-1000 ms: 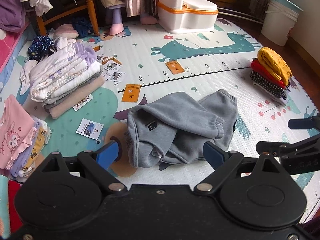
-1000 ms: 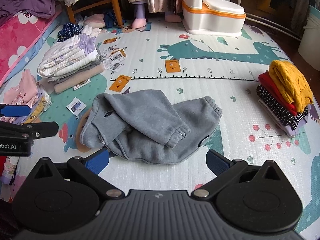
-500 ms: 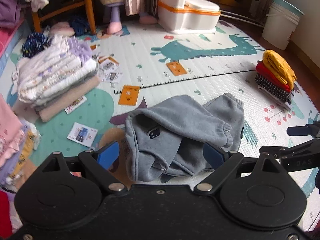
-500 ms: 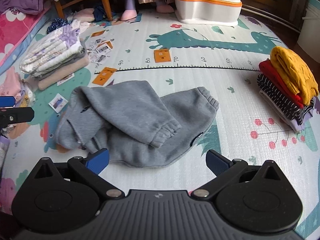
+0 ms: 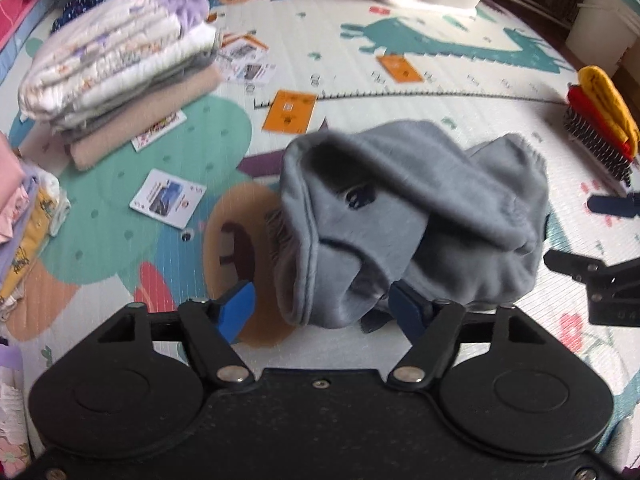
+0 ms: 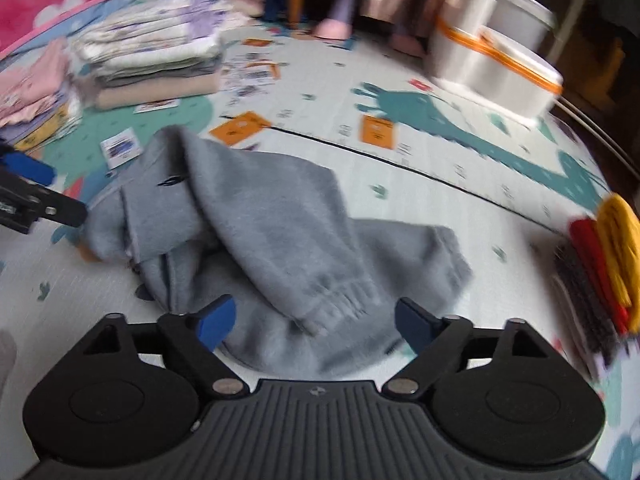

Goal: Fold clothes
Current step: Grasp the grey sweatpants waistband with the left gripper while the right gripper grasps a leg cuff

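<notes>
Crumpled grey sweatpants [image 5: 408, 220] lie on the play mat, waistband toward the left, leg cuffs toward the right; they also show in the right wrist view [image 6: 280, 240]. My left gripper [image 5: 324, 312] is open, its blue fingers either side of the waistband end, low over it. My right gripper [image 6: 316, 320] is open, its fingers straddling the cuff of the upper leg. Each gripper shows at the edge of the other's view, the right one [image 5: 600, 272] and the left one [image 6: 28, 196].
A folded stack of white and beige clothes [image 5: 120, 64] sits at the left. A pink and yellow pile [image 5: 20, 208] lies nearer left. A folded stack of yellow, red and striped clothes [image 5: 604, 120] sits at the right. Cards [image 5: 168, 198] litter the mat. A white potty [image 6: 492, 68] stands behind.
Both grippers have moved down and forward onto the sweatpants. The left now straddles the waistband end, the right the leg cuff. Both stay open.
</notes>
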